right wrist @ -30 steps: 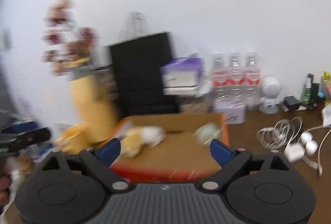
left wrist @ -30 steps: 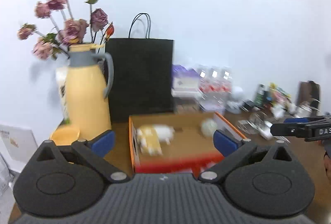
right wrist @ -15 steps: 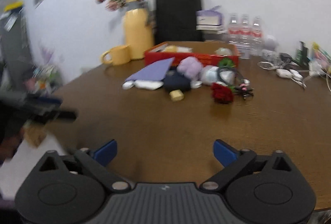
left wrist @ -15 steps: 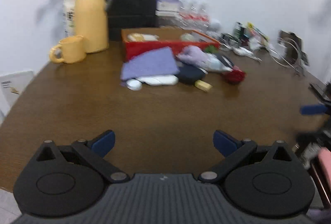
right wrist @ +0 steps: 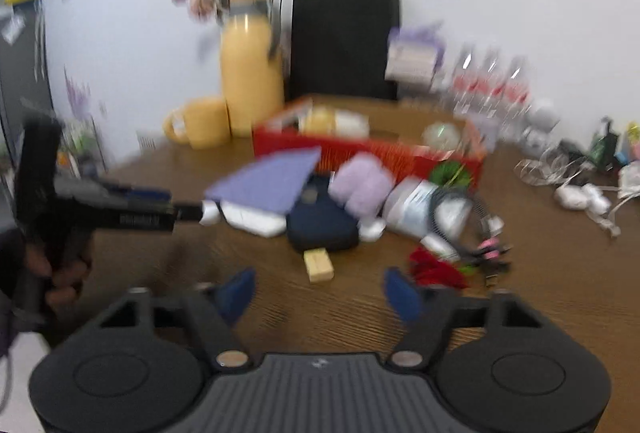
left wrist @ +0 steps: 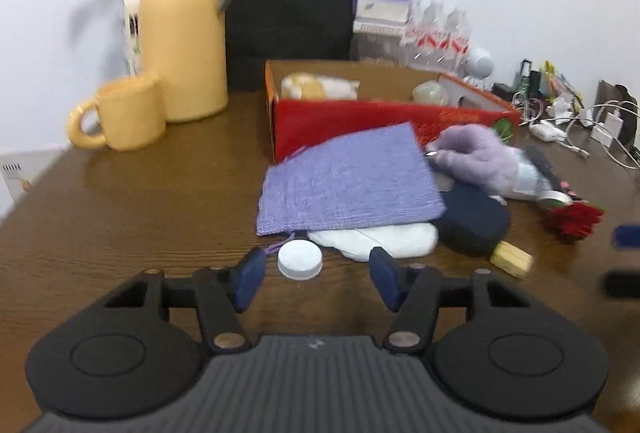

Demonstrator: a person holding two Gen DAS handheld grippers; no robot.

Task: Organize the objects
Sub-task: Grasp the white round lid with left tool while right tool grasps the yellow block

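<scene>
A heap of loose things lies before the red cardboard box (left wrist: 360, 121): a purple woven pouch (left wrist: 348, 181), a white cloth (left wrist: 380, 239), a dark blue case (left wrist: 472, 225), a purple plush (left wrist: 472, 153), a red rose (left wrist: 572, 221) and a small wooden block (left wrist: 512, 257). A white round cap (left wrist: 300, 259) sits just ahead of my left gripper (left wrist: 316, 275), whose jaws are closing with nothing pressed between them. My right gripper (right wrist: 322, 291) hovers low near the wooden block (right wrist: 319, 265) and rose (right wrist: 436, 267); its jaws are closing on nothing too. The box holds a yellow-white plush (left wrist: 316, 87) and a pale ball (left wrist: 430, 93).
A yellow jug (left wrist: 182, 45) with dried flowers and a yellow mug (left wrist: 124, 115) stand at the back left. A black paper bag (left wrist: 292, 1), water bottles (left wrist: 436, 37), chargers and cables (left wrist: 568, 125) line the back and right. A hand holds the left gripper (right wrist: 100, 213) at the left.
Both grippers have dropped from high above the box to low over the table, close to the heap. Their jaws have narrowed from wide to about half.
</scene>
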